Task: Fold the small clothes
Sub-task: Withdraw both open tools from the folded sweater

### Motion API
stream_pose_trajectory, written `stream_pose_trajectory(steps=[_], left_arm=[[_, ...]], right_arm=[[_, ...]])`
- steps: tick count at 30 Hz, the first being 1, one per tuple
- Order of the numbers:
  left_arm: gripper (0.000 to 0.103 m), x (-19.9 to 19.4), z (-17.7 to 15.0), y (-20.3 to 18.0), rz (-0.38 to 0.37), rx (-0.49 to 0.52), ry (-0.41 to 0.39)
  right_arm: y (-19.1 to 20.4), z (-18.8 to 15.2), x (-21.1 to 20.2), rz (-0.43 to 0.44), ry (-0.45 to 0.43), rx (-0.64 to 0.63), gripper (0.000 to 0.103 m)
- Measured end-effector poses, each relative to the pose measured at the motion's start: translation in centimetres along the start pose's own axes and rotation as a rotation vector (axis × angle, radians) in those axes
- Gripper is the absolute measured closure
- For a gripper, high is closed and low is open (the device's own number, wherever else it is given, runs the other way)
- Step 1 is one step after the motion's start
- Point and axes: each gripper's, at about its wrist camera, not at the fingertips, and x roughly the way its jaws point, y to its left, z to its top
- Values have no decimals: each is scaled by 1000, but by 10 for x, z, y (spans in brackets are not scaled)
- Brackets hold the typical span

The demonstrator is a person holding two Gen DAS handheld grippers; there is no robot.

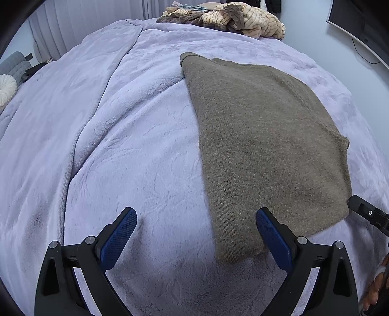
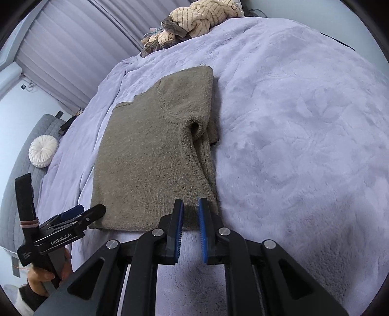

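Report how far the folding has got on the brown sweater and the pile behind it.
Done: the brown sweater lies flat on the lilac blanket with its sleeves folded in. In hand: nothing; the left gripper is open at its near edge, and the right gripper, jaws narrowly apart, holds nothing. Left: probably the final fold, then the striped pile at the far end.

monitor (image 1: 359, 26) cropped, clothes pile (image 2: 204, 14) cropped
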Motion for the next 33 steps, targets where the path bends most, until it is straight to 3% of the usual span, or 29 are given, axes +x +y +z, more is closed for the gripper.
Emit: stream_pose_trajectory(steps=[23, 26, 28, 33], left_arm=[[4, -1, 0, 5, -32, -29, 23], [4, 0, 0, 7, -43, -45, 31], [4, 1, 0, 9, -46, -55, 40], [1, 0, 2, 10, -41, -59, 38]], right_arm=[[-7, 5, -11, 51, 26, 52, 87], [-6, 6, -13, 44, 19, 54, 77], [-5, 7, -15, 38, 13, 54, 60], [-4, 8, -17, 35, 7, 58, 53]])
